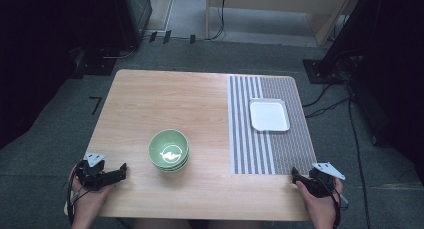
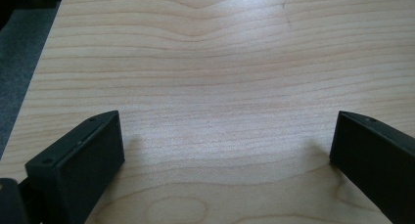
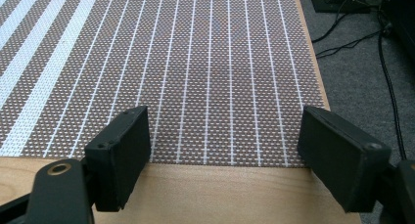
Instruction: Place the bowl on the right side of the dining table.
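High view: wooden table (image 1: 150, 104) (striped placemat (image 1: 250, 159)) over grey carpet (image 1: 45, 139).

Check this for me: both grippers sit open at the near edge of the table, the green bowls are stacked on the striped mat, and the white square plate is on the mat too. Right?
Not quite. The green bowls stand on the bare wood of the table, left of the striped mat, as the high view shows. The rest holds: the left gripper and right gripper are open at the near edge, and the white square plate is on the mat.
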